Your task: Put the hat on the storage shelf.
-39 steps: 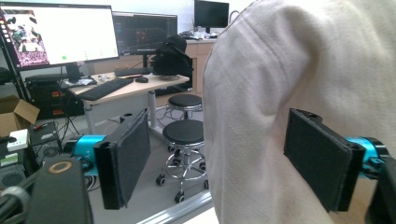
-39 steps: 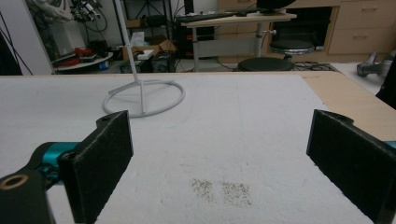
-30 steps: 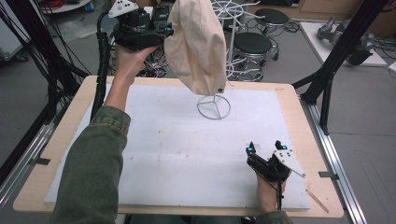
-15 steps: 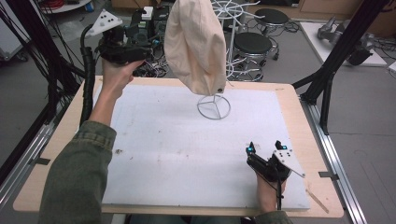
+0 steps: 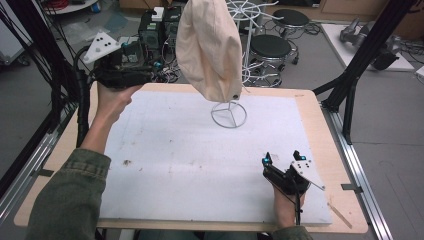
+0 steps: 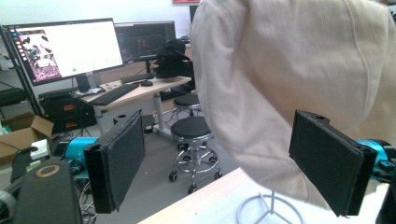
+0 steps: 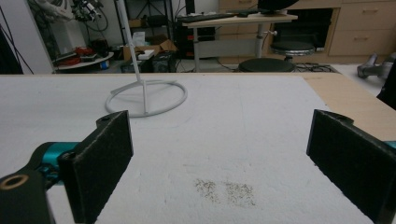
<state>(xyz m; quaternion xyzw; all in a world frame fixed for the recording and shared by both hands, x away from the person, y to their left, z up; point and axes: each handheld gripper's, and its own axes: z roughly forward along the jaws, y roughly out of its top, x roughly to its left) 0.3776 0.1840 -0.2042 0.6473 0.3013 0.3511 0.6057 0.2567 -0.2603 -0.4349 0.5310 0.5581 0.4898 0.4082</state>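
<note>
Left tool (image 6: 219,158): jaws wide apart, empty, near beige cap (image 5: 207,47).
Right tool (image 7: 219,163): jaws wide, empty, above bench (image 5: 165,165).
Writing: none readable.

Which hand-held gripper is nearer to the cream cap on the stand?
Left. The left hand-held gripper is raised beside the cream cap; the right hand-held gripper rests low at the table's near edge.

Left gripper (image 5: 160,67) raised, jaws apart, right gripper (image 5: 282,159) low, jaws apart
</note>
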